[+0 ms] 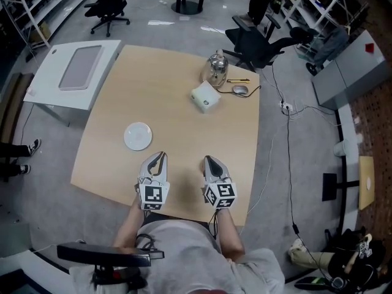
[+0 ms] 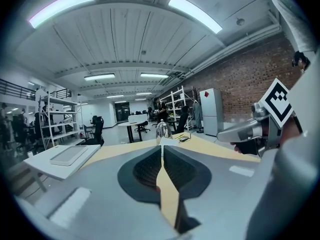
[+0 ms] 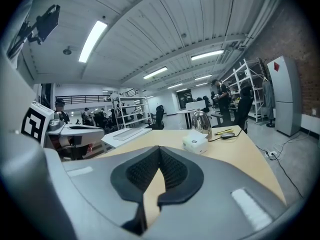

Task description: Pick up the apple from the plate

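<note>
A small white plate (image 1: 138,135) lies on the wooden table (image 1: 177,72), left of centre, and no apple shows on it or anywhere else in view. My left gripper (image 1: 160,157) hovers just in front of the plate, near the table's front edge, with its jaws closed on nothing. In the left gripper view its pads (image 2: 150,166) meet along one line. My right gripper (image 1: 208,160) is level with it, a hand's width to the right, also shut and empty. The plate is hidden in both gripper views.
A metal kettle (image 1: 215,68), a white box (image 1: 206,96), a mouse (image 1: 240,90) and a yellow pen (image 1: 239,80) sit at the table's far right. A white side table (image 1: 76,72) with a grey tray stands at the left. Office chairs (image 1: 257,41) stand beyond.
</note>
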Tool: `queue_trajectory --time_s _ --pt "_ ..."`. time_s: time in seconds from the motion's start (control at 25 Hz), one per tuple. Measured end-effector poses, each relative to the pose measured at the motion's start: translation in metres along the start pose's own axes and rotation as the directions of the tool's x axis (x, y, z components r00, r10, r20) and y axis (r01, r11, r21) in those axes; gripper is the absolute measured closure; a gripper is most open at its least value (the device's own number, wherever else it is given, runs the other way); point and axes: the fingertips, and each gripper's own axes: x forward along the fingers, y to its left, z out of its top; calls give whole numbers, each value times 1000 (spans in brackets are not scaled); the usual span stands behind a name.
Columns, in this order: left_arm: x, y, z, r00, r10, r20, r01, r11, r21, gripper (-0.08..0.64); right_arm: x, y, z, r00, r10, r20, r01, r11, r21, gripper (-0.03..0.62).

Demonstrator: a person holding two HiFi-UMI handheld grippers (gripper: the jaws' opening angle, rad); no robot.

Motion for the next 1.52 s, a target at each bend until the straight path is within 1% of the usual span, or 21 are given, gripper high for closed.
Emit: queue_trajectory --time_s 0.36,0.68,0.92,1.52 --pt "-21 18 4 1000 11 14 -11 1000 -14 535 -4 17 4 1000 -6 10 6 1000 -13 586" --pt "-30 18 -1 1000 12 28 -12 1000 -18 540 -8 14 -3 1000 -19 12 20 999 -30 586" --pt "-38 22 -2 1000 14 26 -13 1000 -22 540 -12 17 0 999 -36 17 37 999 -39 586" --pt "-44 23 -1 1000 8 27 -7 1000 -20 540 -16 27 -3 999 -36 -3 36 998 -60 586"
